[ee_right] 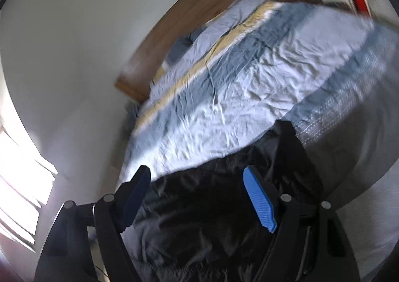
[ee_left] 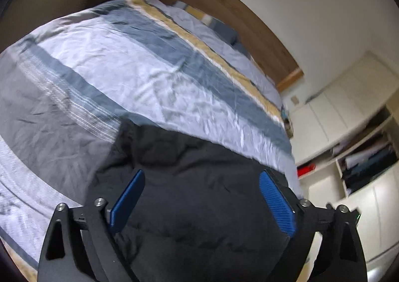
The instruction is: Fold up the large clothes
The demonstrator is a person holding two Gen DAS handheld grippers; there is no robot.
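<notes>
- Left gripper (ee_left: 202, 197): jaws spread wide, holding nothing; black garment (ee_left: 189, 194) lies beneath and between them, on the near edge of the striped bedspread (ee_left: 124, 70).
- Right gripper (ee_right: 197, 197): likewise wide, empty, over the same garment (ee_right: 199, 219).
- Risk, in my judgement: closing here could pinch bedspread with the cloth, or seize one layer only, skewing the fold.
- Open shelving (ee_left: 361, 157): stacked clothing, a red item; details unclear.

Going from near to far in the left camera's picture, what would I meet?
Left hand-held gripper → black garment → striped bedcover → pillows → wooden headboard → white wall.
</notes>
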